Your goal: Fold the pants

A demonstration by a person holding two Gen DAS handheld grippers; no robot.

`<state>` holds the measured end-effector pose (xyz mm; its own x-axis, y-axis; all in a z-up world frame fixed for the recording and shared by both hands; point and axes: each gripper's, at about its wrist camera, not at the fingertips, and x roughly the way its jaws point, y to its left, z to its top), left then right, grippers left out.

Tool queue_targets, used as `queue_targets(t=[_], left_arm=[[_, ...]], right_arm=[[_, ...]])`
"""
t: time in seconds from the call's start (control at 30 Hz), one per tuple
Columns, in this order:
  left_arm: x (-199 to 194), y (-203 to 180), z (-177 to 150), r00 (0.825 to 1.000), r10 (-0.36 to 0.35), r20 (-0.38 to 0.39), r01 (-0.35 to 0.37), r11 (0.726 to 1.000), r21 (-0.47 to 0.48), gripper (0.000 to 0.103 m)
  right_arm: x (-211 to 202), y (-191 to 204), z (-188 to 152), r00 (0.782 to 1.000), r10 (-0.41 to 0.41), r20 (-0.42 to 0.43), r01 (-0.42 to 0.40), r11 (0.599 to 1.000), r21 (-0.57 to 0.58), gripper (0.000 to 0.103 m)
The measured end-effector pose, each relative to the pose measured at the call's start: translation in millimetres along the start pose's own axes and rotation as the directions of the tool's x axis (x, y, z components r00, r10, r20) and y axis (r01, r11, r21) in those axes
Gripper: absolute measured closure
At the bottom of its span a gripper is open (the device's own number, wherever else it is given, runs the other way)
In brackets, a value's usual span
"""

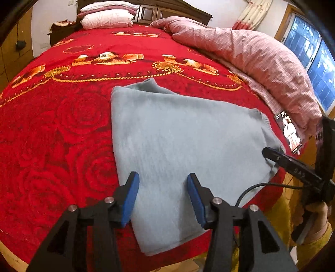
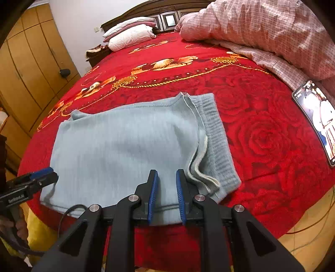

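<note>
Light blue-grey pants (image 1: 178, 136) (image 2: 125, 142) lie folded into a flat rectangle near the front edge of the bed. Their ribbed waistband (image 2: 217, 142) shows at the right end under the folded-over layers. My left gripper (image 1: 162, 175) hovers open over the near left part of the pants, nothing between its blue pads. It shows again at the left edge of the right wrist view (image 2: 48, 170). My right gripper (image 2: 167, 171) is over the near right edge with its pads a narrow gap apart, and the cloth below is not pinched. Its tip (image 1: 270, 151) reaches over the pants' right corner.
A red rose-patterned blanket (image 1: 52, 125) (image 2: 261, 136) covers the bed. A lit phone (image 1: 290, 131) (image 2: 318, 117) lies at the right, beside a bunched pink duvet (image 1: 251, 52). Pillows (image 1: 106, 18) sit at the headboard. A wooden wardrobe (image 2: 27, 62) stands left. A black cable (image 1: 251, 188) hangs near the front edge.
</note>
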<state>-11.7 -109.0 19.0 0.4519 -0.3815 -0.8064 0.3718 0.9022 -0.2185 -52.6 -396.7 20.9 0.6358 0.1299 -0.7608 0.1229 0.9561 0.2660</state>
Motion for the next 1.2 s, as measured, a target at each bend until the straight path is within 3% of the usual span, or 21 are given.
queue_targets(t=[0.2, 0.5, 0.57, 0.67, 0.8, 0.9, 1.2], left_arm=[[-2, 3, -3, 1.0, -0.008, -0.016, 0.008, 1.0, -0.005, 0.053], [-9, 10, -16, 1.0, 0.001, -0.029, -0.001, 1.0, -0.009, 0.052], [-8, 16, -19, 0.998, 0.037, -0.055, -0.038, 0.999, -0.029, 0.038], [-12, 27, -24, 0.999, 0.002, -0.046, -0.006, 0.997, -0.08, 0.038], [-19, 30, -25, 0.998, 0.042, -0.037, -0.044, 0.996, -0.073, 0.038], [-21, 31, -26, 0.999, 0.037, -0.037, -0.04, 0.996, -0.081, 0.038], [-24, 21, -14, 1.0, -0.008, -0.005, 0.008, 0.998, -0.065, 0.038]], right_arm=[[-3, -10, -11, 0.999, 0.036, 0.012, -0.036, 0.998, 0.051, 0.084], [-8, -9, -20, 0.999, 0.028, 0.027, -0.029, 0.998, 0.062, 0.084], [-10, -9, -22, 0.999, 0.031, 0.027, -0.032, 0.997, 0.063, 0.084], [-12, -9, -24, 0.999, 0.029, 0.02, -0.03, 0.997, 0.065, 0.083], [-18, -6, -28, 1.0, 0.025, 0.017, -0.027, 0.997, 0.068, 0.075], [-24, -2, -31, 0.999, 0.031, 0.022, -0.033, 0.997, 0.071, 0.068], [-44, 17, -25, 0.995, 0.059, 0.08, -0.063, 0.997, 0.052, 0.063]])
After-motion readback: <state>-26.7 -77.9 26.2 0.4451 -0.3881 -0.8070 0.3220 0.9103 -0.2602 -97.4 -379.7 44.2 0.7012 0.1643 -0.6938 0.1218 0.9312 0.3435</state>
